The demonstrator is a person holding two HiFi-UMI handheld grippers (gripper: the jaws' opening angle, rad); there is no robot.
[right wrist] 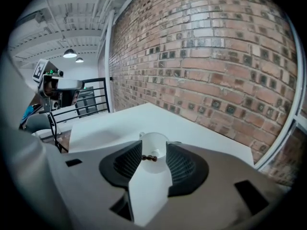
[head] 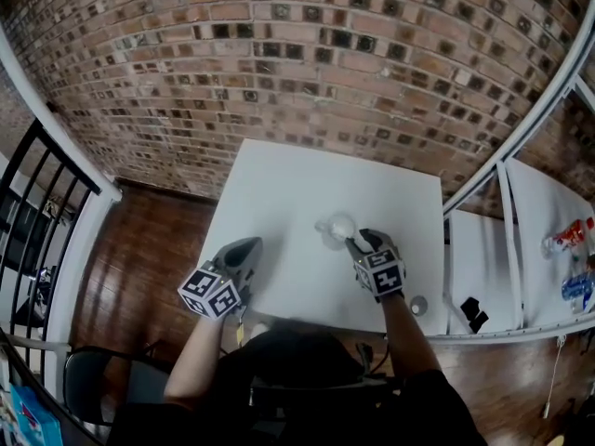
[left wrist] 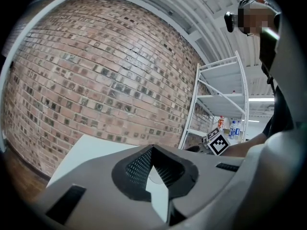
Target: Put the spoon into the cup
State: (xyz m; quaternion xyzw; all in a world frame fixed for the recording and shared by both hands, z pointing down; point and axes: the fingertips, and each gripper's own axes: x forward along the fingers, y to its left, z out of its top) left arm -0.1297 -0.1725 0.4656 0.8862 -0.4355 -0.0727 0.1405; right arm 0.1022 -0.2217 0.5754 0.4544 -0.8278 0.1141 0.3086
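Right gripper [right wrist: 154,151]: fingers stood wide, empty.
Spoon [right wrist: 149,158]: apparently inside cup [right wrist: 153,143], just beyond fingertips.
Left gripper [left wrist: 152,150]: fingers together.
Next: we judged straight withdrawal safest.

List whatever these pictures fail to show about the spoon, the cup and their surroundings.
- Spoon: the right gripper view shows only what seems its dark tip at the cup rim; the cup wall hides the rest. Head view: too small.
- Cup's lower edge: right gripper view, white against the white table, outline lost.
- Coloured things on the shelf: head view, too small to name.
- Round thing at the table corner: head view, too small.
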